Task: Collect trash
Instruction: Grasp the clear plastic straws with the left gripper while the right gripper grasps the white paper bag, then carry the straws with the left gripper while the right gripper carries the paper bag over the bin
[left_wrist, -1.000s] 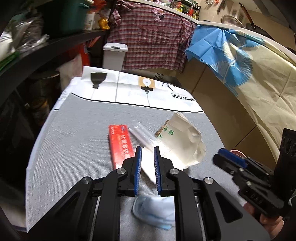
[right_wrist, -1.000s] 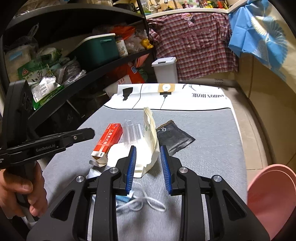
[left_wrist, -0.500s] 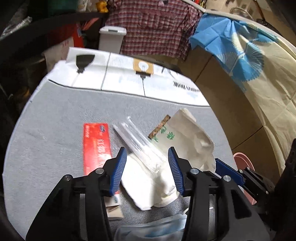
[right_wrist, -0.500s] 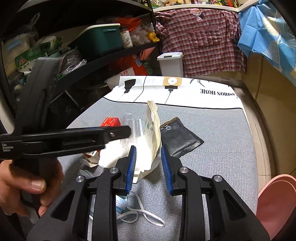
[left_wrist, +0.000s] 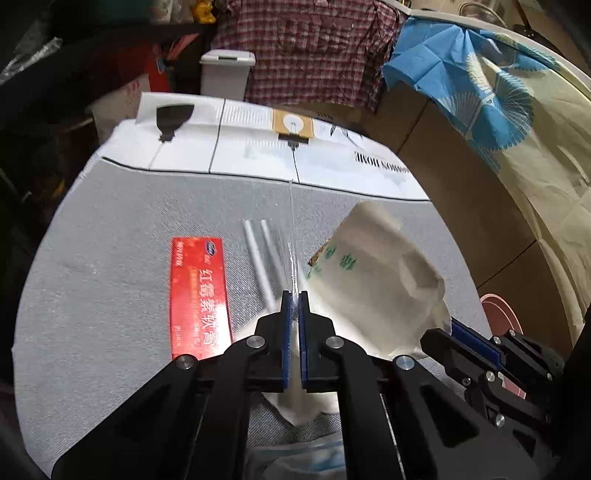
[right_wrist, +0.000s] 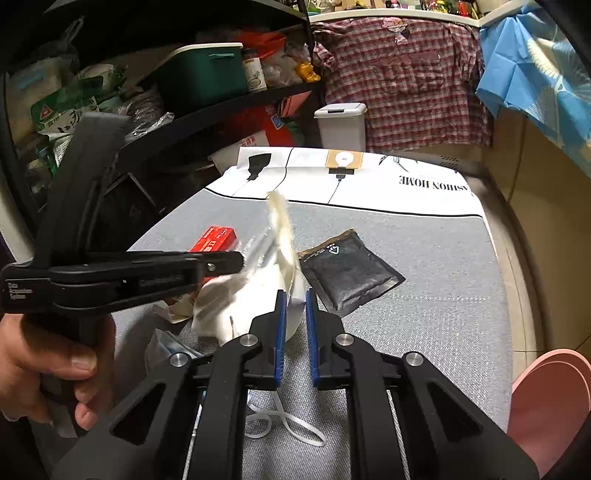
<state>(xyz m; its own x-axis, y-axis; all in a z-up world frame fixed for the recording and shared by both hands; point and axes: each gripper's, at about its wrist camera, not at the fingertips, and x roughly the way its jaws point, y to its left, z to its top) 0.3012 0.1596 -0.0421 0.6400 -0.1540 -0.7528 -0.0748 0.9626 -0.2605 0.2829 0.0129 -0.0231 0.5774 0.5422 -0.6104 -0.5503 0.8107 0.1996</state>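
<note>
Left gripper: as seen from its own wrist camera, the left gripper (left_wrist: 294, 297) is closed narrow on a clear plastic wrapper (left_wrist: 290, 254), whose thin edge is pinched between the blue pads.
Right gripper: the jaws of the right gripper (right_wrist: 294, 295) are closing, with the lower edge of a beige paper bag (right_wrist: 282, 236) set between the pads; whether the pads press on it yet cannot be told.
Paper bag: it is stood up near the middle of the grey mat (left_wrist: 110, 236), just beside the wrapper.
Red box: a red box (left_wrist: 198, 295) is laid flat toward the mat's left side, beside the wrapper.
Black pouch: a black pouch (right_wrist: 349, 273) is laid flat just right of the bag.
Near edge: crumpled white paper (right_wrist: 229, 302) and a face mask (right_wrist: 166, 347) with white loops are found here.
Pink bin: a pink bin (right_wrist: 550, 398) is seen off the mat's near right corner.
Hand: the left gripper's handle is held by a hand (right_wrist: 51, 373).
</note>
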